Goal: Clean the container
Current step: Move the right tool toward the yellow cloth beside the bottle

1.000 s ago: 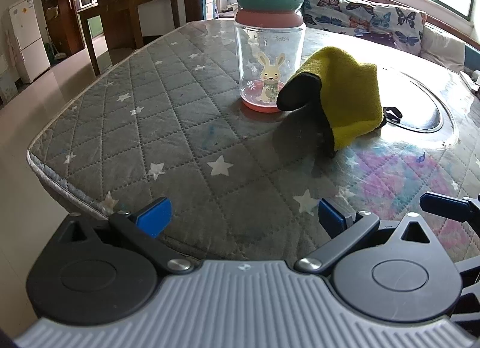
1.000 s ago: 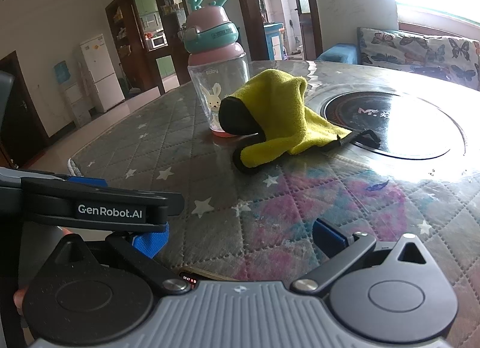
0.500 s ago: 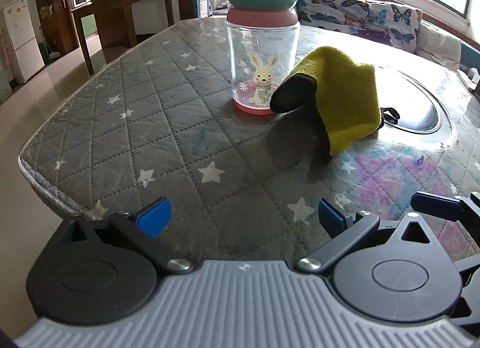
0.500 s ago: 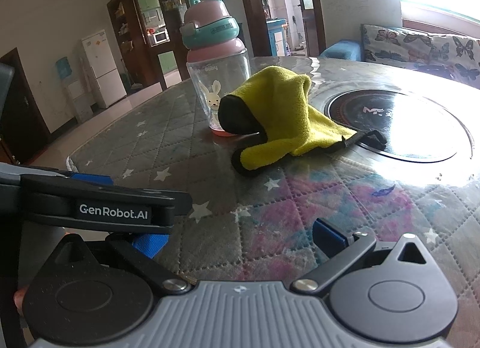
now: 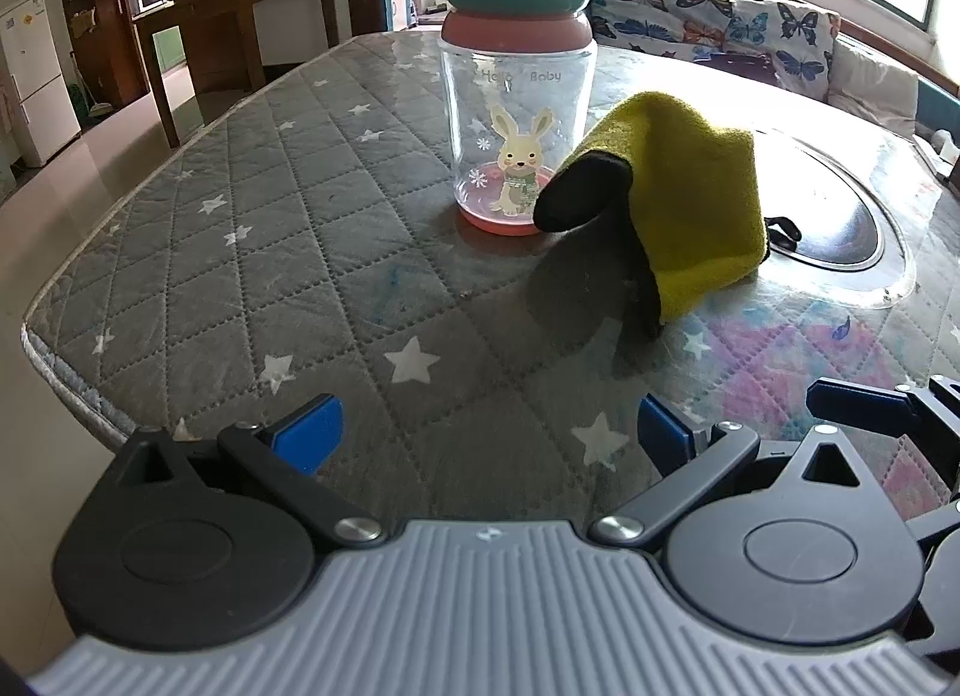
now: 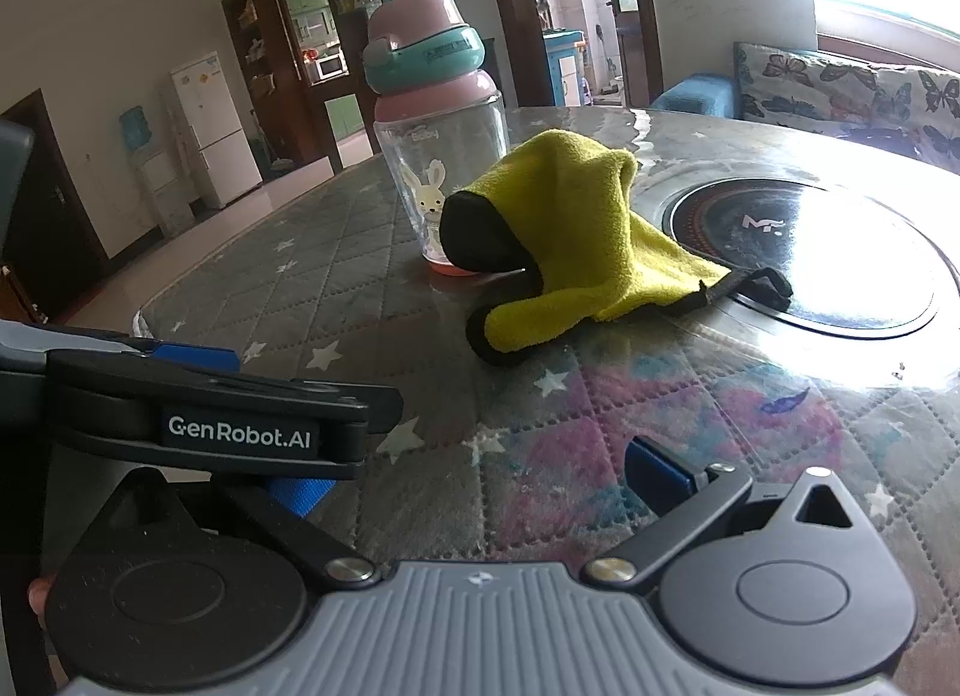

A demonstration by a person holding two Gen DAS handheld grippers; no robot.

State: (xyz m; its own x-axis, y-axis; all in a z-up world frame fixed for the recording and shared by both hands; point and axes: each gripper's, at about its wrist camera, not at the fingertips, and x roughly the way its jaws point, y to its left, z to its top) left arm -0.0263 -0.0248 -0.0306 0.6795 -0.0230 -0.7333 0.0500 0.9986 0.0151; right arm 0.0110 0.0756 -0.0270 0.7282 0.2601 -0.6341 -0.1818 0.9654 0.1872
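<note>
My left gripper and right gripper hang low over the near edge of the bench, side by side, both sets of jaws spread wide with nothing between the blue pads. The right gripper's fingers show at the edge of my left view, so the two tools sit close together, aimed the same way.

Beyond them lies the quilted grey star-print cover, bare up to the task's things. A yellow cleaning cloth with a black underside is heaped in a soft tent, its rolled black edge touching the foot of the child's drinking bottle. The bottle, the container to be cleaned, stands upright near the bench's middle, clear-walled with a rabbit print, its pink-and-teal antlered lid on.

I judge the cloth lies there to be at hand for wiping. Whether the bottle awaits a wipe or has had one, the scene does not settle.

Farther off, a round black induction hob is set into the bench, the cloth's black hanging loop resting on its rim.
</note>
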